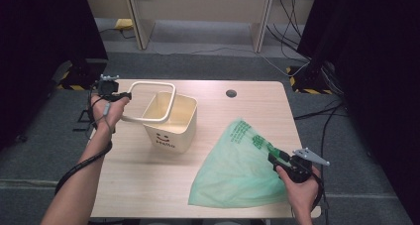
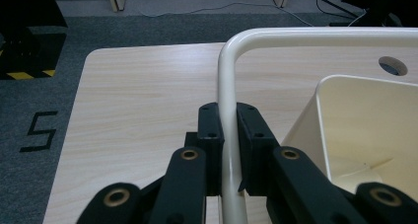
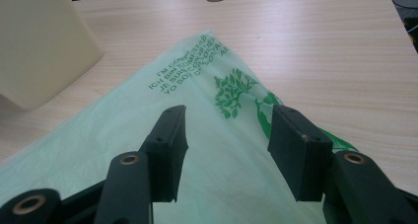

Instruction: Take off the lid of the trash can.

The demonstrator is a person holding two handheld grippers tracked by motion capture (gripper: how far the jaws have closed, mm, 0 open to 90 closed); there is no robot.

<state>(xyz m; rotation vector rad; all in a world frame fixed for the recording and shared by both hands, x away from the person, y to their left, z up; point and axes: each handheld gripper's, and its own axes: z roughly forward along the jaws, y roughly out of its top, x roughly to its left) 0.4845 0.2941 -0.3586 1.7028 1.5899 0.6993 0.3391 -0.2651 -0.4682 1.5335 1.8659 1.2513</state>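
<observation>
Two grippers are at work on the pale wooden table. The left gripper has its jaws clamped on the cream handle of the bin, which stands upright left of the table's middle, handle raised. The right gripper hovers over the green plastic bag with its jaws spread wide, the film lying between them but not pinched. The bag lies flat toward the near right corner, well apart from the bin.

To do this well, I'd say the right jaws should come down low and close on a bag edge, taking one layer if the bag is to be opened. Holding the handle steady keeps the bin from tipping.

Room is good between bin and bag. The bag's near corner lies close to the table's front edge, so pull inward, not toward the person.
</observation>
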